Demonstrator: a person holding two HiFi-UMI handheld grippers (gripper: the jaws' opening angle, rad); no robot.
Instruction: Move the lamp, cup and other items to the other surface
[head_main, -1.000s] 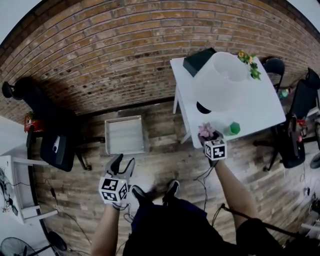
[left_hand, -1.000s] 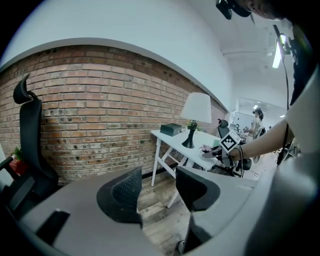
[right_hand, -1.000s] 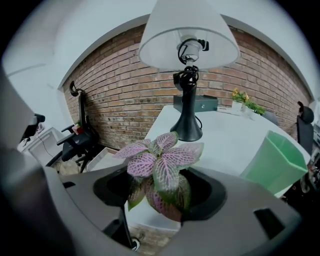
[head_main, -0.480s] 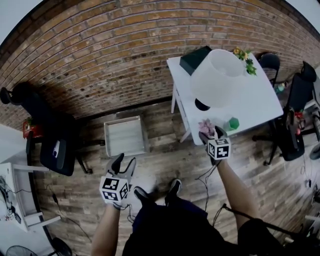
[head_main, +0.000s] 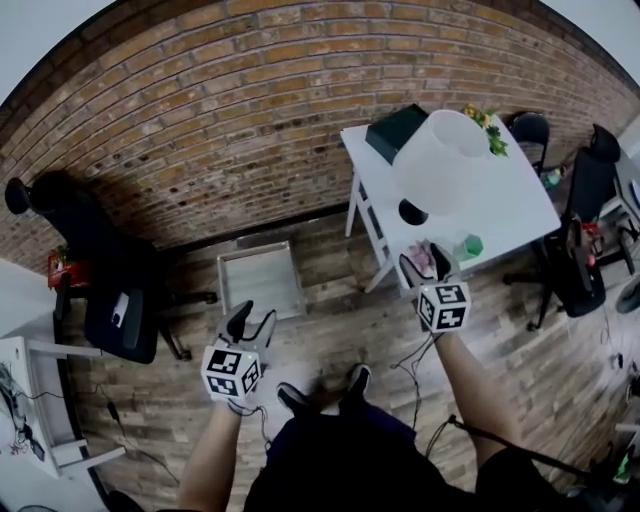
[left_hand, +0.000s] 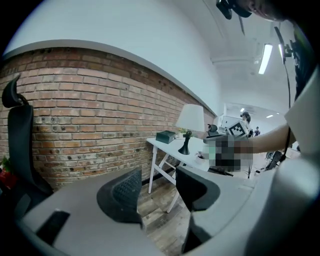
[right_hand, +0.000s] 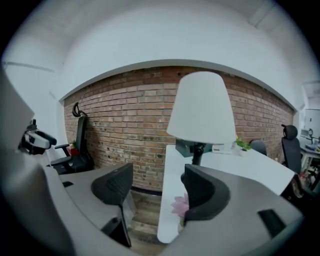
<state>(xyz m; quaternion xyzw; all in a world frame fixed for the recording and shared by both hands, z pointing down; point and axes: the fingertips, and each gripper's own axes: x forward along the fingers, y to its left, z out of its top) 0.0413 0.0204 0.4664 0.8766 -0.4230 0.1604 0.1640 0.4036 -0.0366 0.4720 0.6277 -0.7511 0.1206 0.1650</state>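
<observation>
A red brick wall (head_main: 250, 110) ran across the back, with plain white wall (left_hand: 125, 30) above it. The floor (head_main: 330, 330) was of wood planks in mixed browns. A white table (head_main: 520, 215) on slanted legs stood at the right, one end against the brick. Left of it, near the wall, a white tray table (head_main: 262, 282) stood on the floor. Further left stood a black chair (head_main: 100, 270) and, beside that, a white desk (head_main: 30, 360). More black chairs (head_main: 590, 175) stood on the table's far side. A strip light (left_hand: 264, 58) glowed on the ceiling.
</observation>
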